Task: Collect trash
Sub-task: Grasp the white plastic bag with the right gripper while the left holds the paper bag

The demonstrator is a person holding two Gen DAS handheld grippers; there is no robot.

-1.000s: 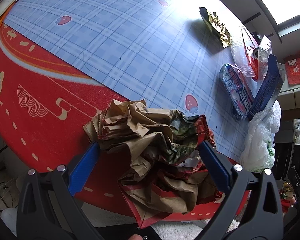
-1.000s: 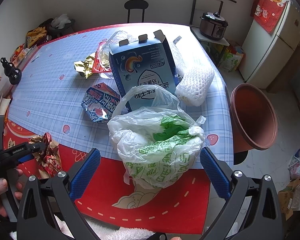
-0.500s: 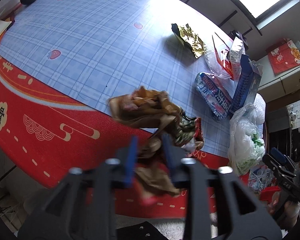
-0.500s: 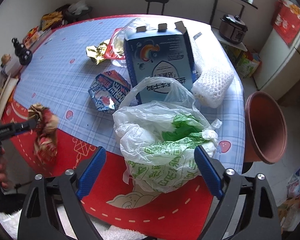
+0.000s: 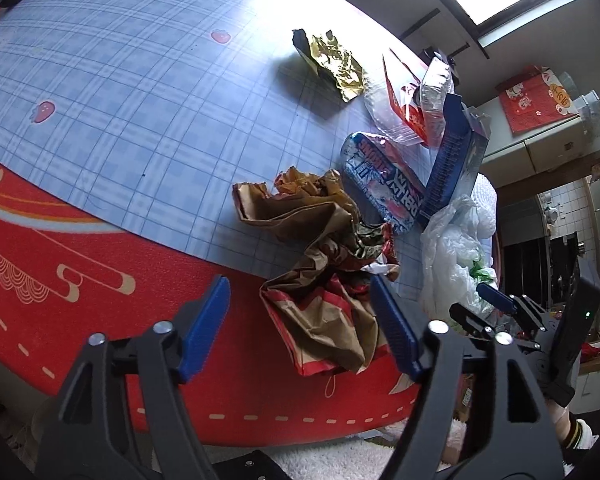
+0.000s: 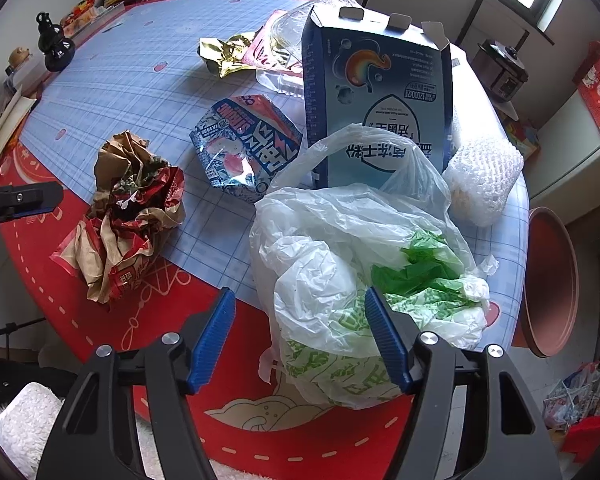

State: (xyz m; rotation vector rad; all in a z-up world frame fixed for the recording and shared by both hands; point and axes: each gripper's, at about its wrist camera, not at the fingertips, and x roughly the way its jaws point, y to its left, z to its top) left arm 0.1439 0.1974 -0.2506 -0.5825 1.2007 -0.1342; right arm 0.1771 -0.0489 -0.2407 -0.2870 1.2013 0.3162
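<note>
A crumpled brown and red paper bag (image 5: 320, 264) lies on the round table (image 5: 120, 100) near its red front border. My left gripper (image 5: 300, 328) hovers just over it. Its jaws are opening and the pads do not press on the paper. In the right wrist view the same paper bag (image 6: 132, 208) rests free, with the left gripper (image 6: 20, 200) at its left. A white plastic bag with green print (image 6: 360, 280) sits at the table's edge. My right gripper (image 6: 300, 336) is low over it, jaws closing. Its right finger is against the bag and its left finger is clear of it.
Behind the plastic bag stands a blue carton (image 6: 380, 92), with a white foam net (image 6: 484, 176) to its right. A blue snack packet (image 6: 244, 152), a gold foil wrapper (image 6: 224, 54) and a clear plastic tray (image 6: 284, 40) lie further back. A terracotta basin (image 6: 548, 280) stands beside the table.
The left gripper shut on the paper bag, carried it toward the snack packet, then opened, leaving it on the table. The right gripper came down closer to the plastic bag with narrower jaws.
</note>
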